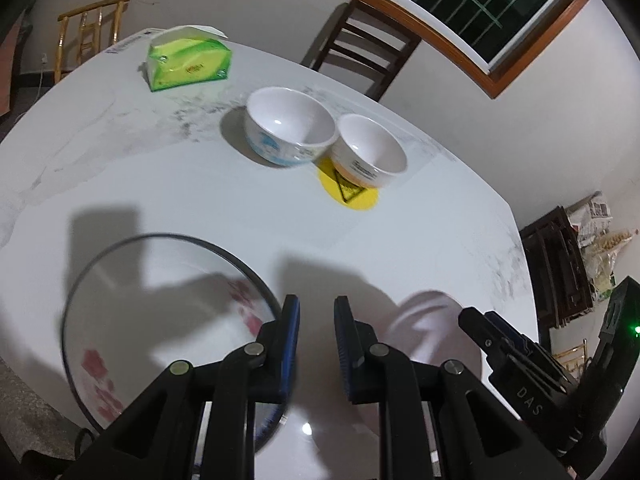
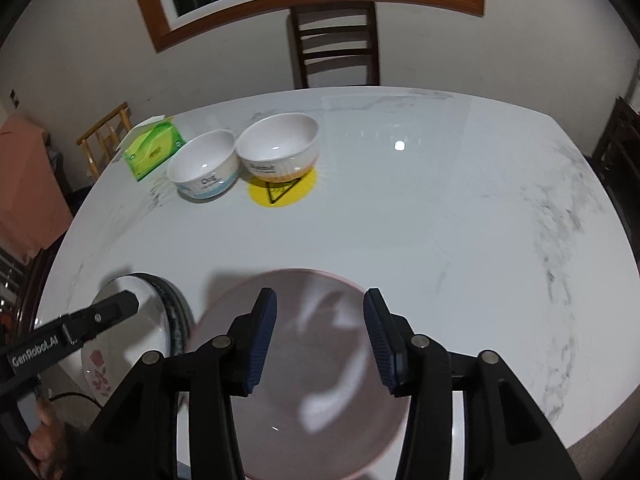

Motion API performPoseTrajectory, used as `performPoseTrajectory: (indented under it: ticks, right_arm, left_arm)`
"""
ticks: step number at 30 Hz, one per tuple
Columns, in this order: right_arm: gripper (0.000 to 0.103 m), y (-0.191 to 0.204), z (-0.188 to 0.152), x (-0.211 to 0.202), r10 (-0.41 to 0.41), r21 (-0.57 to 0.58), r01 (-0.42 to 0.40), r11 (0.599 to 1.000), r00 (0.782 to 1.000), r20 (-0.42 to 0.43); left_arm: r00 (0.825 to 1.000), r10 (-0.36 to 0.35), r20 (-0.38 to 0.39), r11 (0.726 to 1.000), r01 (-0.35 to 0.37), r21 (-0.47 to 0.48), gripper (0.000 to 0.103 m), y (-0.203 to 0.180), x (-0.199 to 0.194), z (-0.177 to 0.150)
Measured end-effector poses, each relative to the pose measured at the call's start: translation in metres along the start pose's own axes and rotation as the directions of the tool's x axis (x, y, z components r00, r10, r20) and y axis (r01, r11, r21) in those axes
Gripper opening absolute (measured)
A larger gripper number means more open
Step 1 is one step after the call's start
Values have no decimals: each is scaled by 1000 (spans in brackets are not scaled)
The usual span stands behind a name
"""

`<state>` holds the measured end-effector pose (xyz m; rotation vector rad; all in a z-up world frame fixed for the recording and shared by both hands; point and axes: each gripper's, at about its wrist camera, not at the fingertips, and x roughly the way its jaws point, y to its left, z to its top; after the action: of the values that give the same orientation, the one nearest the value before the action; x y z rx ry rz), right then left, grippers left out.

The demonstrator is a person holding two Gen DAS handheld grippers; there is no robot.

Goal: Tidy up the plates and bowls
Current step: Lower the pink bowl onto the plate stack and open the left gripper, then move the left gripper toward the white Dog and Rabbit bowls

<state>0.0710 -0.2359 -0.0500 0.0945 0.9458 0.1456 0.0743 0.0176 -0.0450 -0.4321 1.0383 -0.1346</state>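
Observation:
A white plate with a dark rim and red flower print lies at the near left of the table; it also shows in the right wrist view. A pale pink plate lies beside it, blurred in the left wrist view. My left gripper is open, over the gap between the plates, its left finger over the flower plate's rim. My right gripper is open above the pink plate. Two white bowls stand farther back: one with blue print, one with an orange base.
The orange-based bowl sits on a yellow round sticker. A green tissue pack lies at the far left. A dark wooden chair stands behind the marble table. Dark furniture stands to the right.

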Motion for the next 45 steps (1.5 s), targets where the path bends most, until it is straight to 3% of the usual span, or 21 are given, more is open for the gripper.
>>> performPoseTrajectory:
  ticks: [11,15,20,25,29,34,45]
  right_arm:
    - [43,38,27,26,-1,-80,-1,997,1000,-29]
    - [43,47,40,39,32,-87,-36,996,998,-47]
    - [43,53,59,62,123,-14,-125,992,987,-99]
    - [43,54,80,81,195,61,-189,980,976,-99]
    - [43,52,98,101,277,158,-259,953,955,-106]
    - [44,61,116,127,275,205,-247,947,954,-121]
    - [37,77,137,176,245,235,-202,951,954,-170]
  left_arm:
    - [997,77,32,997,-76,-29,18,43,3,48]
    - [995,93,31,995,-92,-23,18,54,10,66]
    - [997,76,24,997,-75,-37,19,68,22,91]
    - [999,39,32,996,-36,-85,21,79,37,117]
    - [999,-1,39,992,6,-125,26,86,53,141]
    - [1000,-21,9,989,22,-144,27,88,77,165]
    - [999,22,-37,994,-26,-110,27,80,123,189]
